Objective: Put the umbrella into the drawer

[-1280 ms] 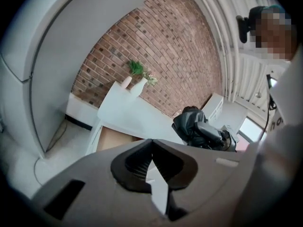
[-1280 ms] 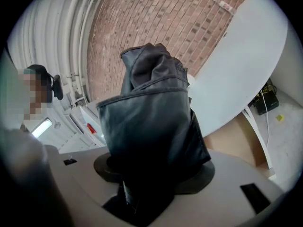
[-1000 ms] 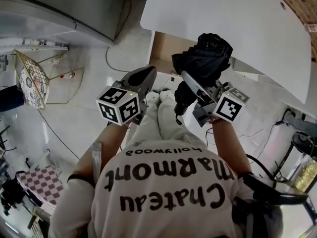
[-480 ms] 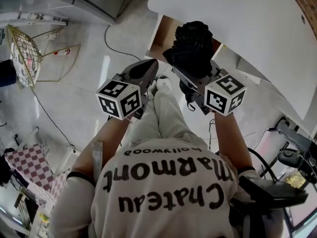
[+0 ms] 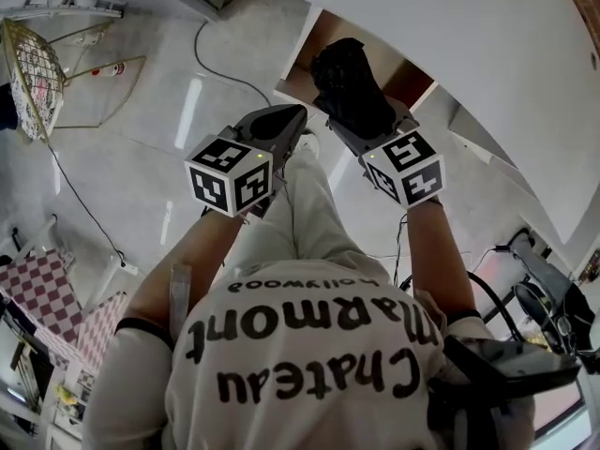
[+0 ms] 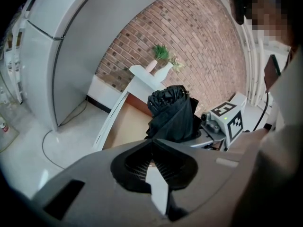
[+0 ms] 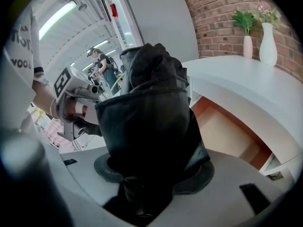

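1. Black fabric, folded into a short bundle: the umbrella [image 7: 147, 126] is clamped between the jaws of the right gripper [image 5: 367, 127]. The grip is near one end, so the bulk stands out in front, free to go in first.
2. In the head view the bundle hangs over the open drawer [image 5: 305, 62], above its tan floor. I cannot tell whether any part is below the rim yet. I judge this a good position for lowering it in.
3. The drawer stands pulled out from under the white table [image 5: 450, 36], so its inside can be reached from above.
4. The left gripper [image 5: 286, 120] has its jaws together with nothing between them. It hovers just beside the umbrella, near the drawer's front. It is probably idle, or ready to push the drawer closed afterwards.
5. Counted: one umbrella, one open drawer, two grippers, one table, and two vases [image 7: 268, 41] on the tabletop, well apart from the work.
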Available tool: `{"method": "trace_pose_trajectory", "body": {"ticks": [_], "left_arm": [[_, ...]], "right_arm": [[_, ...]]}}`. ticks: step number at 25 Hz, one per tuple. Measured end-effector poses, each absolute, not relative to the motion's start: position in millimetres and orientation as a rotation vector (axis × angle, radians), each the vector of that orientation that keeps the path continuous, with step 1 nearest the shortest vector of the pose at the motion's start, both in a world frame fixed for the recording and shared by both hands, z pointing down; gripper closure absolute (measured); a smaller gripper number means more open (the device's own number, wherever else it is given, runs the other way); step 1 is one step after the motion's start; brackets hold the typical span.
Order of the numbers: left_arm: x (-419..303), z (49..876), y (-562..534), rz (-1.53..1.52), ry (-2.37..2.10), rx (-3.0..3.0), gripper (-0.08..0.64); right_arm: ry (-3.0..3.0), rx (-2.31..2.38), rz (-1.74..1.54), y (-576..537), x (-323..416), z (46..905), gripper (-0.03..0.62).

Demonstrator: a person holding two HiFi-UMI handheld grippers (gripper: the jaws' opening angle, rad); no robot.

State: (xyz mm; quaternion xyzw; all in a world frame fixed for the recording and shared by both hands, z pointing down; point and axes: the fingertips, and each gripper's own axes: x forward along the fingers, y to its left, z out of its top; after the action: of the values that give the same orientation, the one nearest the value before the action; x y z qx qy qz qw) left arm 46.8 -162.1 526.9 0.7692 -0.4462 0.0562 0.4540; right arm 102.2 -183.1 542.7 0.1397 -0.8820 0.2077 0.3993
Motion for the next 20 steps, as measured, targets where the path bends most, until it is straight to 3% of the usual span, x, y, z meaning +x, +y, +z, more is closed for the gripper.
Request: {"method": "trace_pose_trajectory", "body": {"ticks": [9, 20], "left_arm": [[48.3, 552.5, -165.0, 0.133, -1.113, 1.875, 0.543], [51.6, 580.6, -163.8, 0.156, -1.111, 1.87, 0.544]], "right_arm": [[-2.088, 0.343, 0.379, -191.3, 111.5, 591.9, 0.35], [-2.021, 0.389, 0.436, -202.5, 114.1, 623.0, 0.35]]}}
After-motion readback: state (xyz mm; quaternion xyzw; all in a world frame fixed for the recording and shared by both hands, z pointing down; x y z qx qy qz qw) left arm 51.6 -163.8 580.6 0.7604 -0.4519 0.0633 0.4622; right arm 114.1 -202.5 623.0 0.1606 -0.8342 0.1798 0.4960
